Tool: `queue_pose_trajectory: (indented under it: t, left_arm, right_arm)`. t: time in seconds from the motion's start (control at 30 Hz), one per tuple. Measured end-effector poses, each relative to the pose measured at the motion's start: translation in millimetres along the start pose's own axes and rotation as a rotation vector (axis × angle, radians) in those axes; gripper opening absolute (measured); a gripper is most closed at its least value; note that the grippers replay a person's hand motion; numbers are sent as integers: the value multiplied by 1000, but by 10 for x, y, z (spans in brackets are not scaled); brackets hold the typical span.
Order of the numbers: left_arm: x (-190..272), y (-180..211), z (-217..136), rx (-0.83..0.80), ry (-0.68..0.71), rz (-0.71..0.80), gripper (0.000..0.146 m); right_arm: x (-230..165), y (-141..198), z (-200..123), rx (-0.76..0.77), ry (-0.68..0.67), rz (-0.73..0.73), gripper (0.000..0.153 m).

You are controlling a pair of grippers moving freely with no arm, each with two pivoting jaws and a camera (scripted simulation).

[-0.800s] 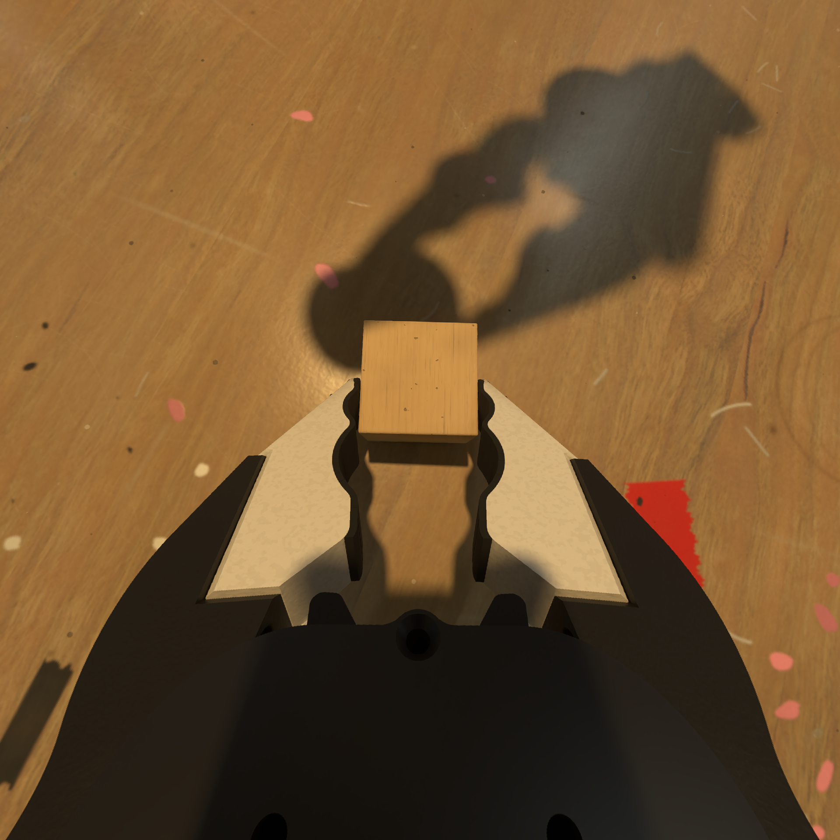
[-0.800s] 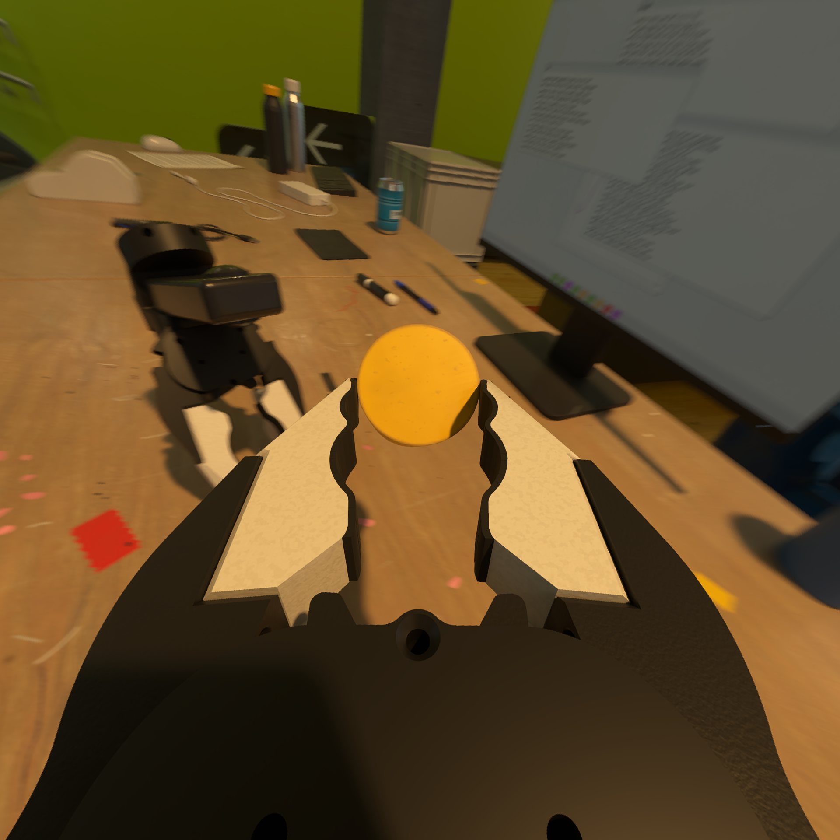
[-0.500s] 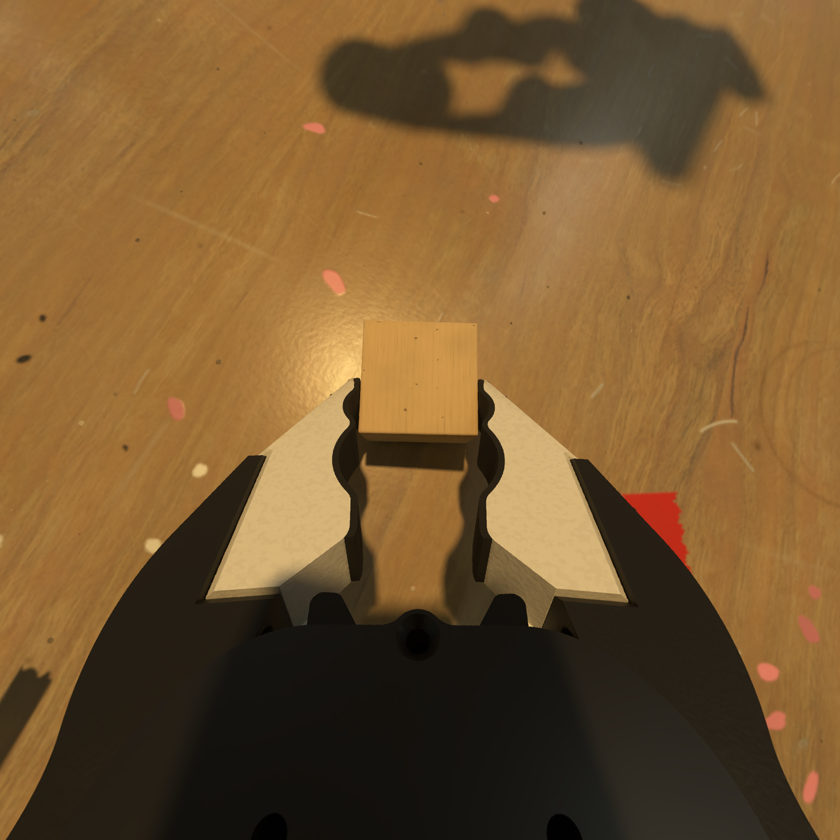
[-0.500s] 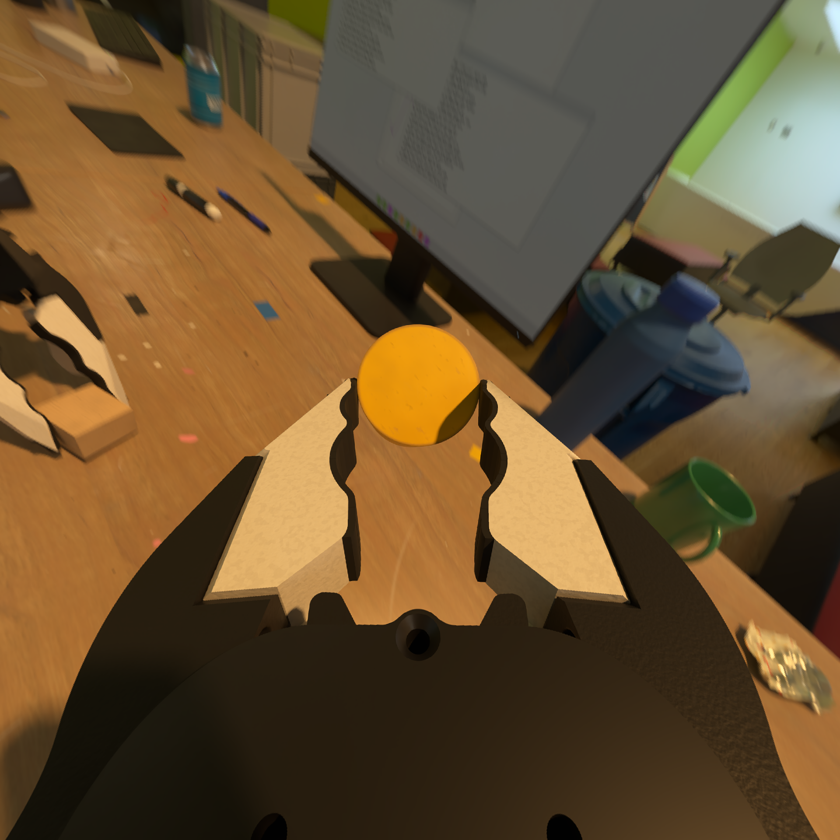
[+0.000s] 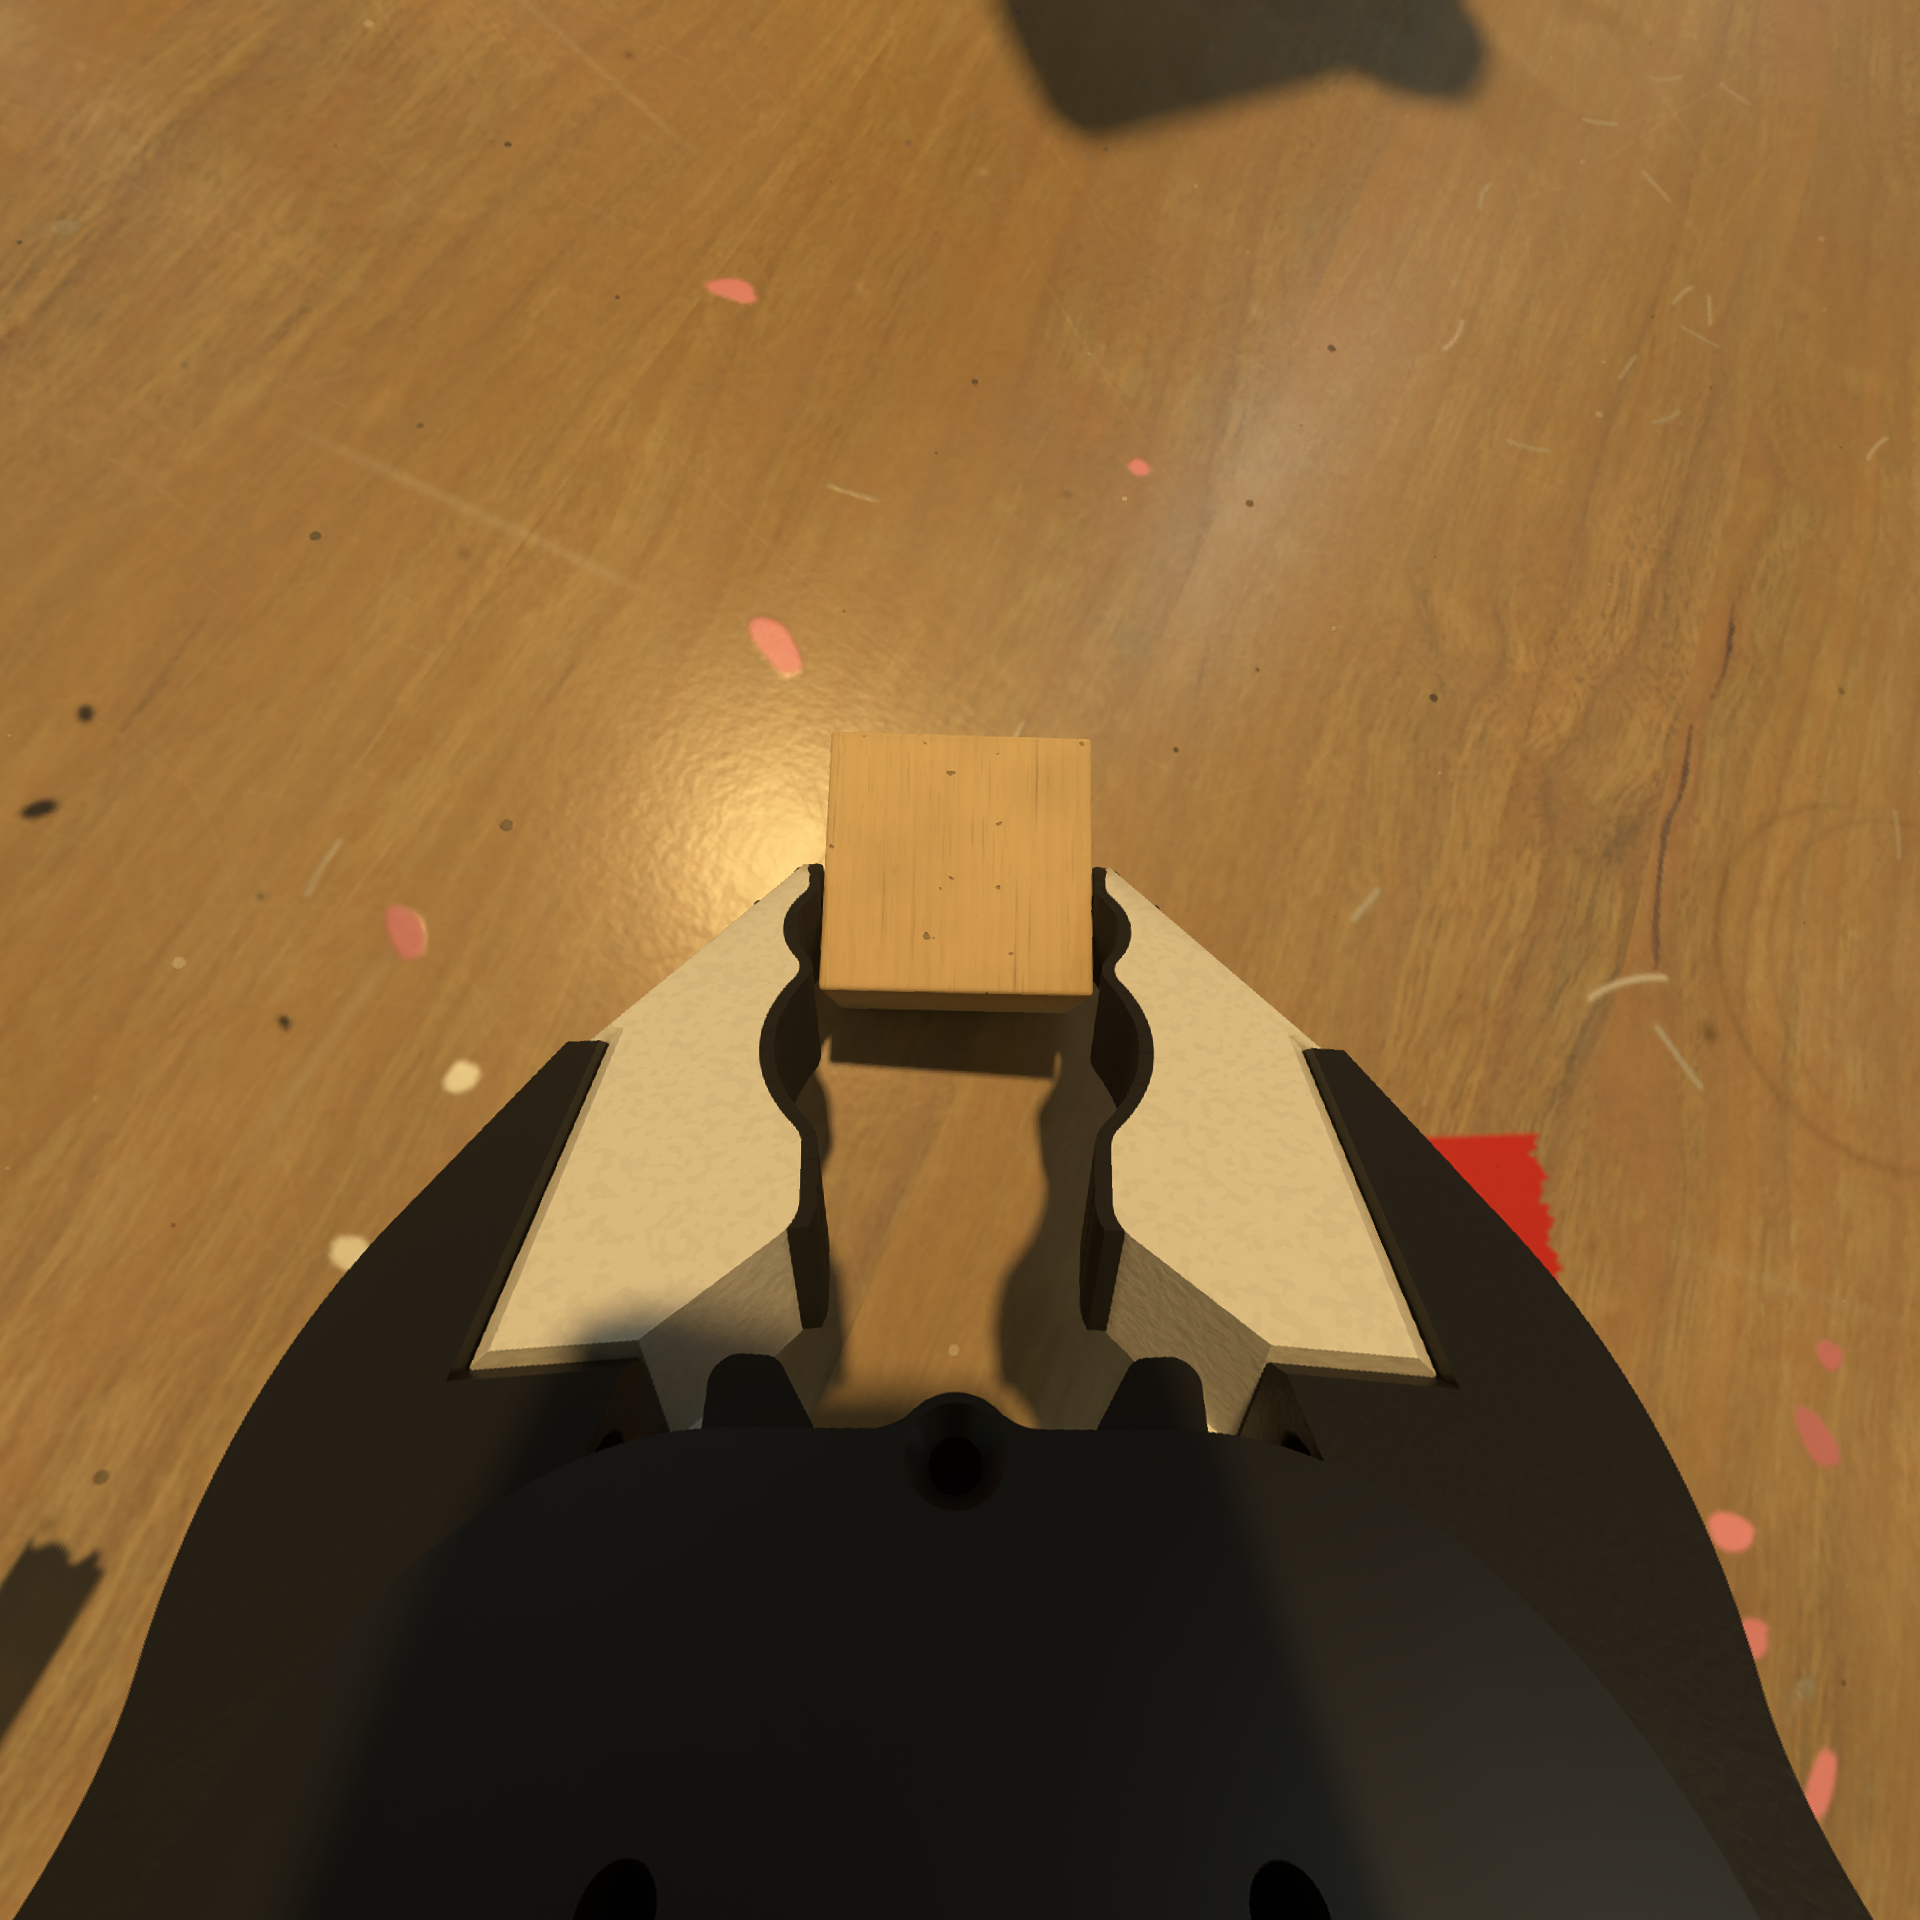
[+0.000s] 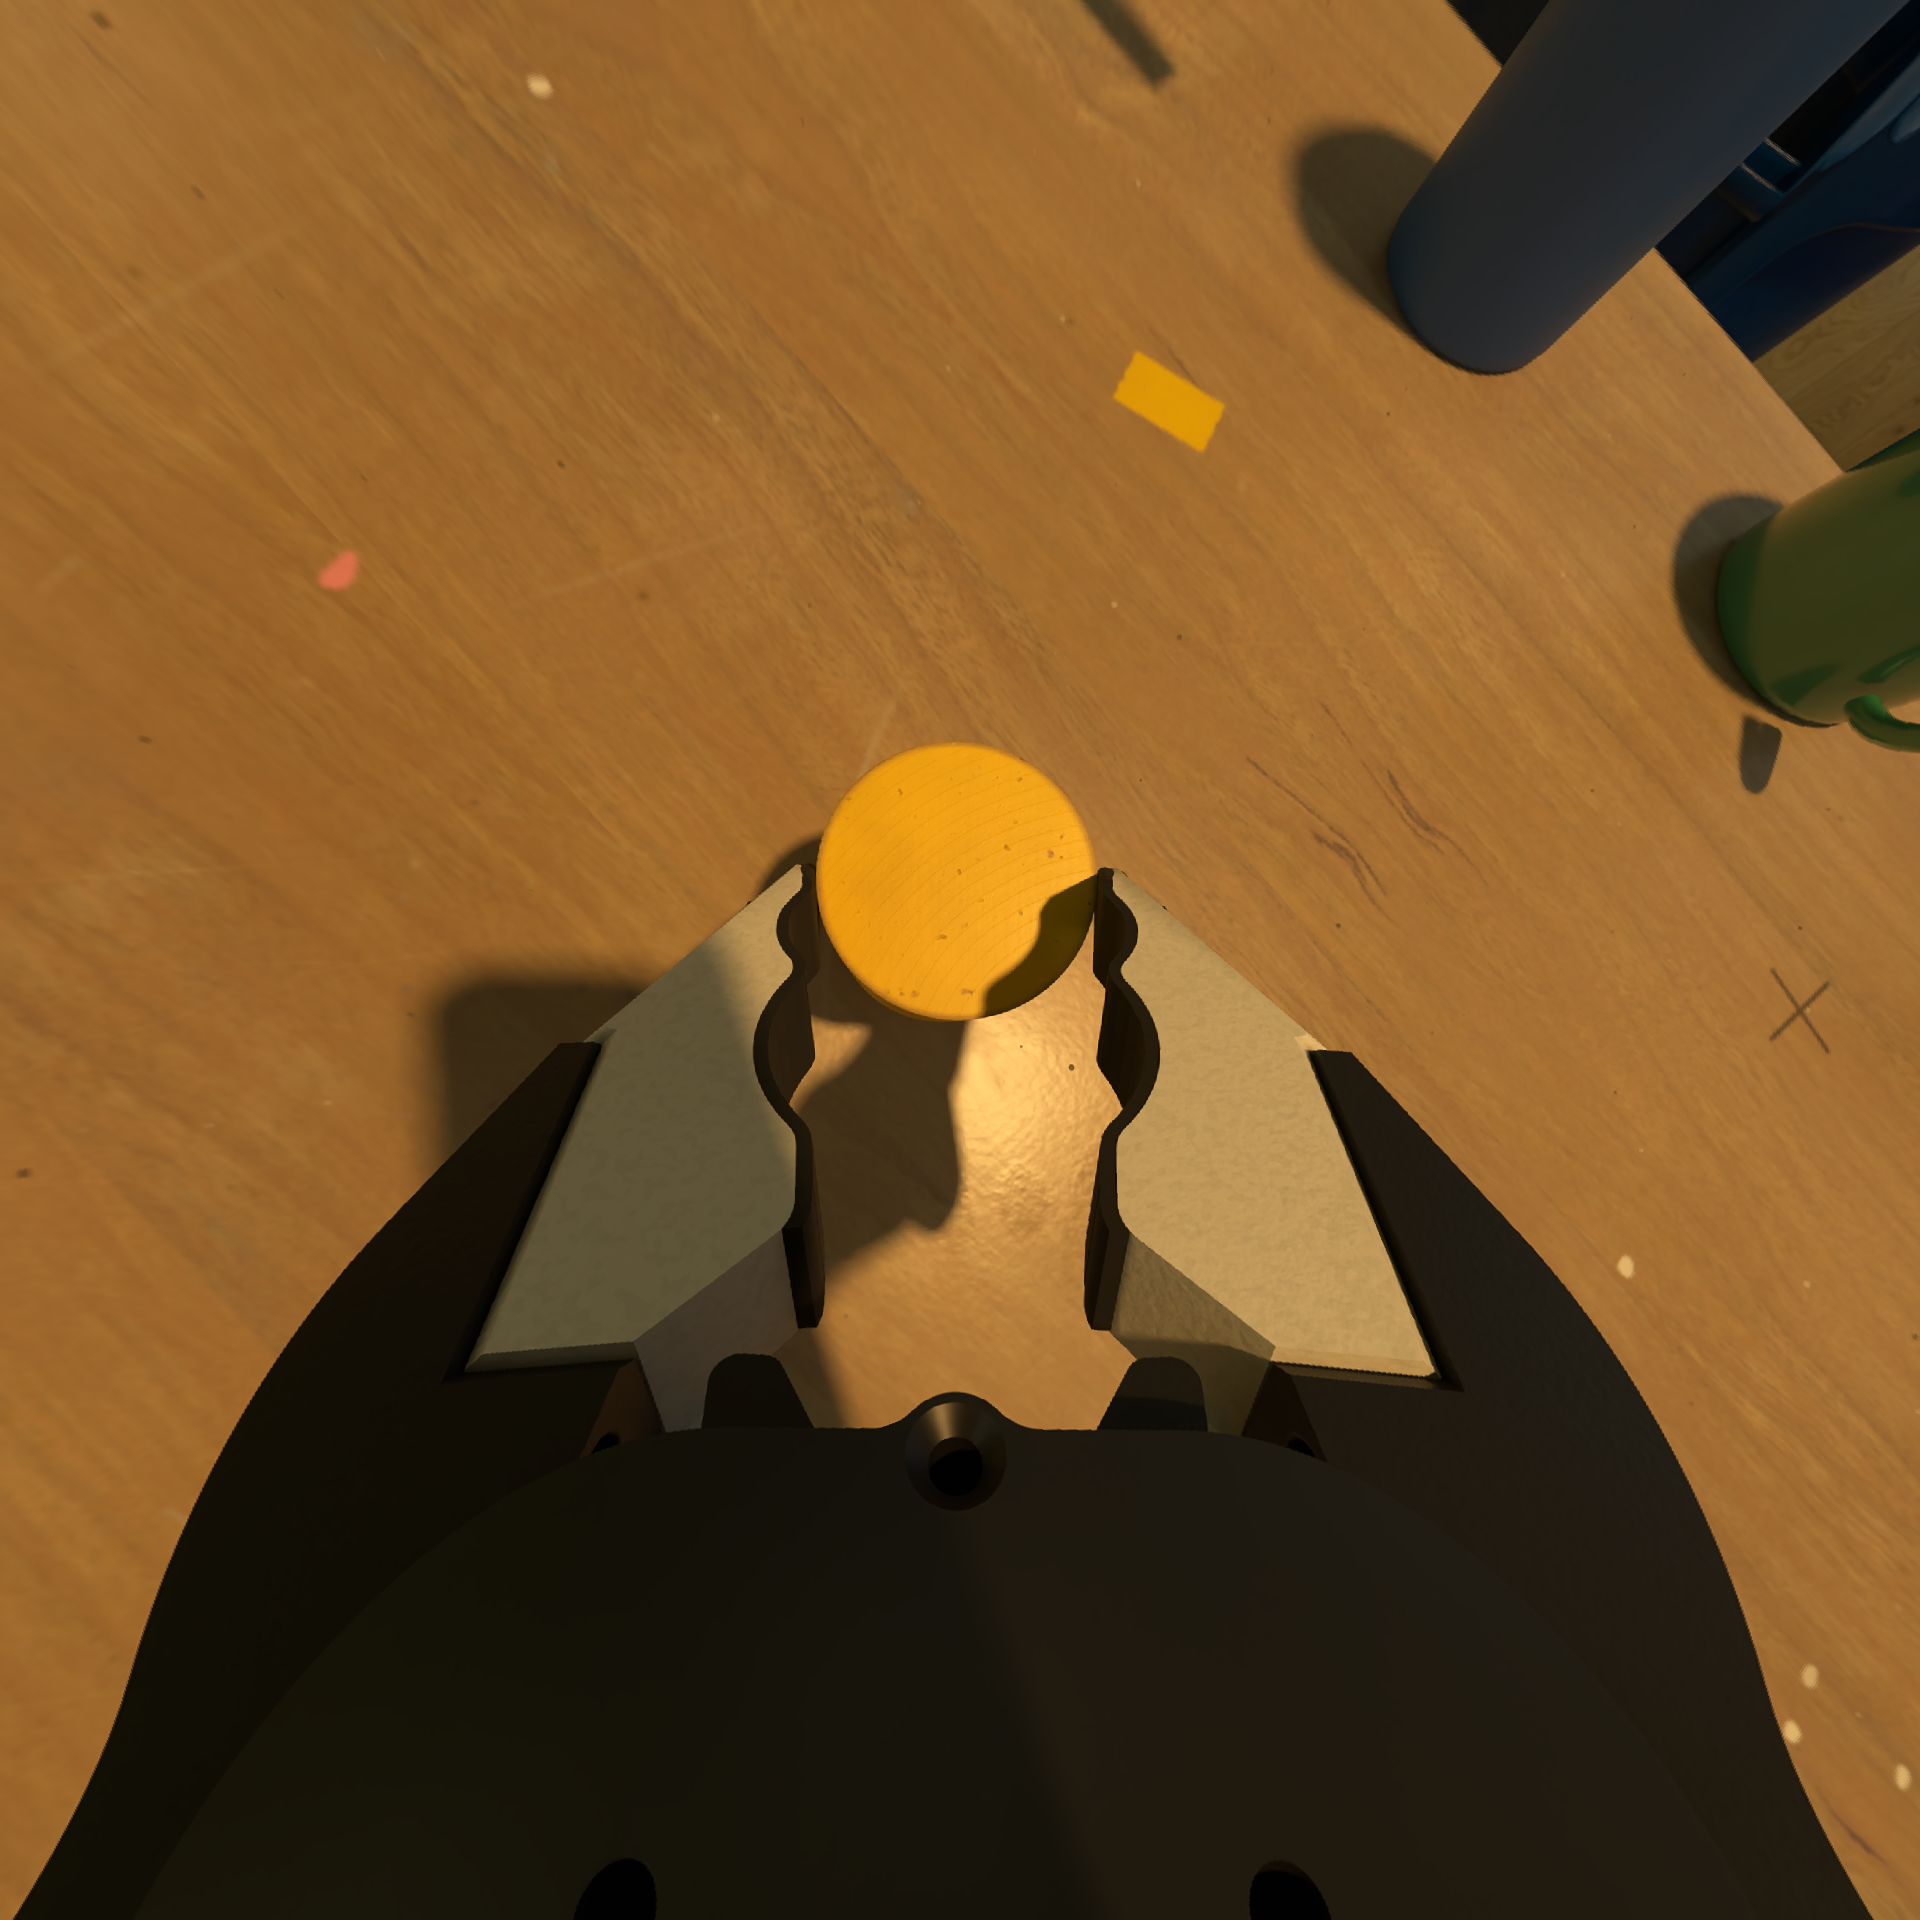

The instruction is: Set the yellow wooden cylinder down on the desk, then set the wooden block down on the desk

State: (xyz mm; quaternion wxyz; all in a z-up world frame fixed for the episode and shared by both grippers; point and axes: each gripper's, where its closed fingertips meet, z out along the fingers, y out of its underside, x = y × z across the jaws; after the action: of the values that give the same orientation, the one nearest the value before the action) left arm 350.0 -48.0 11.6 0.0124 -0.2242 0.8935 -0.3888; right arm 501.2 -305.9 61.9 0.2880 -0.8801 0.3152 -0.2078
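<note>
In the left wrist view my left gripper [image 5: 957, 883] is shut on the light wooden block [image 5: 957, 868], held between the fingertips a little above the wooden desk [image 5: 520, 468]; its shadow lies just under it. In the right wrist view my right gripper [image 6: 954, 883] is shut on the yellow wooden cylinder [image 6: 951, 878], whose round end face points at the camera. The gripper points steeply down at the desk [image 6: 520, 416], with the cylinder's shadow close beneath. The cylinder's length is hidden behind its face.
A green mug [image 6: 1829, 613] stands at the desk's right edge, and a dark blue rounded object [image 6: 1579, 187] sits at the upper right by that edge. A yellow tape piece [image 6: 1169, 400] and a red tape piece [image 5: 1496, 1195] lie flat on the desk.
My right gripper has swung from facing the monitor to pointing down at the desk near the right edge, still holding the cylinder. The shadow in the left wrist view has slid up and away.
</note>
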Motion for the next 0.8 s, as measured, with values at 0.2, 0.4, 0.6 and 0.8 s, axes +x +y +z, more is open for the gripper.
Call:
queue_pose_trajectory:
  t: [0.2,0.4,0.6,0.8]
  left_arm:
    - [5,3,-6,-3,2,-2,50]
    - [5,3,2,-6,3,-2,50]
    - [4,5,1,-7,1,-1,50]
    - [7,10,-2,-9,-1,0,50]
  right_arm:
    - [-27,87,155,-50,-9,-28,53]
    - [6,59,107,-23,52,-75,58]
    - [134,-120,-207,24,108,-84,66]
    - [-419,-957,-881,425,-88,-16,66]
